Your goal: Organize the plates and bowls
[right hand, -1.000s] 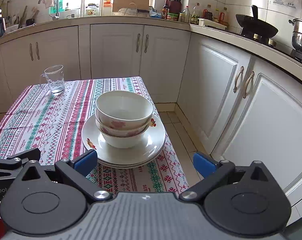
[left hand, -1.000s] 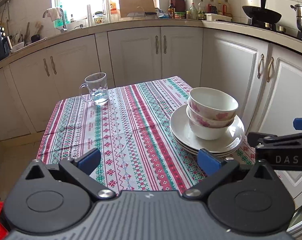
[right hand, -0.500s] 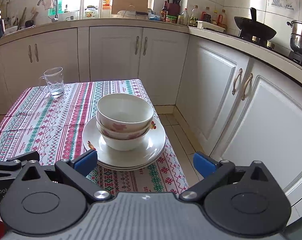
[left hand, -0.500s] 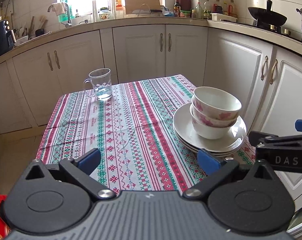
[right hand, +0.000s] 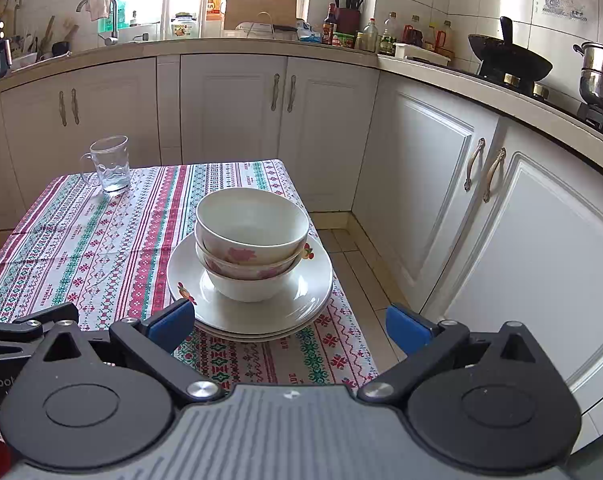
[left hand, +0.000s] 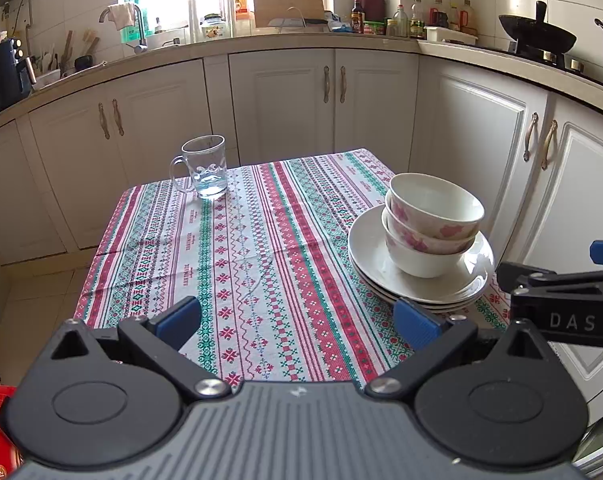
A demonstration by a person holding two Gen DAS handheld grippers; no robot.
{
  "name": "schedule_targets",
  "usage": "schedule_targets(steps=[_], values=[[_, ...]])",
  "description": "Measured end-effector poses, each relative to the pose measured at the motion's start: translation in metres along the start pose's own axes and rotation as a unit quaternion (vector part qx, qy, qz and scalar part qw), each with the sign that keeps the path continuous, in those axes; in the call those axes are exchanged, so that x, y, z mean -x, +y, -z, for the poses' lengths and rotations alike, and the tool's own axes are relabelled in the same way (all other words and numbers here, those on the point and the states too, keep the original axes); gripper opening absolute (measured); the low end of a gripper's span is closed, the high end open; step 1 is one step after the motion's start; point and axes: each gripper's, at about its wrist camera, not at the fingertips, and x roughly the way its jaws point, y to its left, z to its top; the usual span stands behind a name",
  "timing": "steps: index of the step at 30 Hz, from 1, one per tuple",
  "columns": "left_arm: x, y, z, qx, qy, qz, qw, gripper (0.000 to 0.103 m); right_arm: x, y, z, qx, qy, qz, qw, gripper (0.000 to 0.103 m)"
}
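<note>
A: Where does the left wrist camera sit?

B: Behind the left gripper (left hand: 297, 322), low at the near edge of the table (left hand: 237, 248), facing across it toward the cabinets (left hand: 333, 96) and the window. The glass mug (left hand: 203, 168) lies ahead, the stacked bowls (left hand: 429, 224) off to its right.

A: And the right wrist view?

B: Behind the right gripper (right hand: 289, 326), facing the same way from further right, close to the bowls, which sit nearly centred.

A: What do the 2 share?

B: The table, mug, bowls, plates (right hand: 313, 292) and counter; each also catches the other gripper at its edge.
</note>
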Motion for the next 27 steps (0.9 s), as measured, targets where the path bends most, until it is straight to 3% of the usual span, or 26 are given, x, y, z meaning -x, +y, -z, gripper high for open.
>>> schedule_targets(steps=[27], values=[[0.0026,0.0009,0.0001,0.004,-0.003,-0.001,1.0000,0.102,0.0015,0.0001,-0.0002,0.000,-0.003,-0.001,1.000,0.103]])
